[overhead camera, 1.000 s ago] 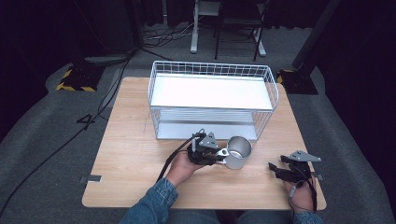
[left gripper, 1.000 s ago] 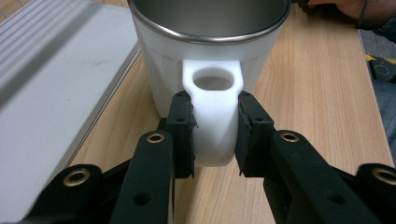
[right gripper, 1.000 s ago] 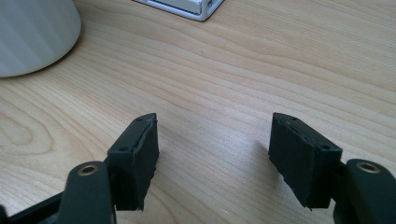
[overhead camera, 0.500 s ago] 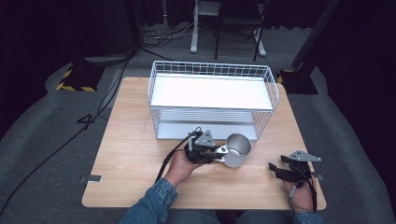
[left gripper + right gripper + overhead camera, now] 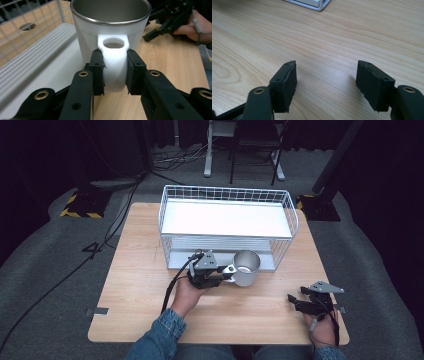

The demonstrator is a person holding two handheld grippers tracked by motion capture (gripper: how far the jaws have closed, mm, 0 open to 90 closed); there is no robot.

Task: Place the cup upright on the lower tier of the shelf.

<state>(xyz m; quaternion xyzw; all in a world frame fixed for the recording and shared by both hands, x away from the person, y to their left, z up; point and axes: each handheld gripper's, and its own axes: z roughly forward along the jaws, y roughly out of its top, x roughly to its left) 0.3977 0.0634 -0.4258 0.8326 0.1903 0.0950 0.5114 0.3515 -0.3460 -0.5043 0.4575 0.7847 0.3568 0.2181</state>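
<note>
1. Near the middle of the wooden surface (image 5: 135,270), just in front of the wire basket (image 5: 227,195), stands a steel mug (image 5: 246,268) with a white handle (image 5: 113,65); the high view has it upright, its open mouth facing up.
2. From the left gripper view, the left gripper (image 5: 114,72) has its two black jaws pressed against either side of that white handle, clamping it, with the mug's body rising straight ahead.
3. From above, the left gripper (image 5: 220,272) sits at the mug's left side, held by the left hand (image 5: 187,292), whose denim sleeve (image 5: 160,340) enters from the bottom edge; a black cable (image 5: 172,287) loops off it.
4. Behind the mug, the basket holds a white shelf (image 5: 225,217) on top and a lower tray (image 5: 177,260) at surface level.
5. Well apart, toward the near right corner, the right gripper (image 5: 295,301) rests low over the surface in the right hand (image 5: 320,330), a grey three-cornered plate (image 5: 324,287) on top.
6. In the right gripper view, the right gripper (image 5: 325,82) has its jaws spread wide, with bare wood between them and a corner of the white tray (image 5: 312,3) farther off.
</note>
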